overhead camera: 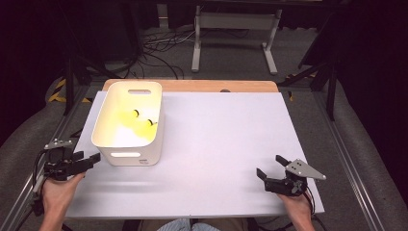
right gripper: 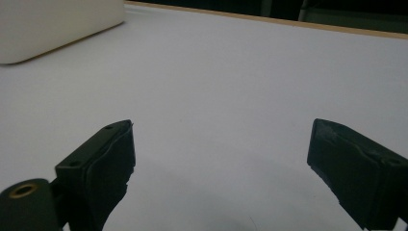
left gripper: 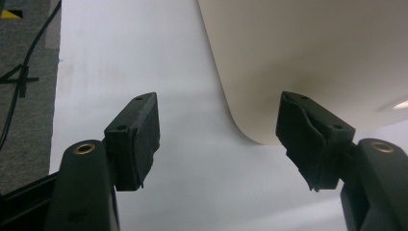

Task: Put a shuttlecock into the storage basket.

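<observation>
Near the bench's (overhead camera: 216, 144) front corners, left hand-held gripper (overhead camera: 89, 161) and right hand-held gripper (overhead camera: 272, 168) rest released; seemingly between steps, any next move needs a reach toward the bin (overhead camera: 130, 159).

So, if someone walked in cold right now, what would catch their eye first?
Probably the white tub at the far left of the table, with yellow things glowing inside it; they are too blurred to tell what they are. Next, the two black tools near the front corners: the left tool sits close to the tub's near corner, the right tool over bare white tabletop, both open and holding nothing.
</observation>
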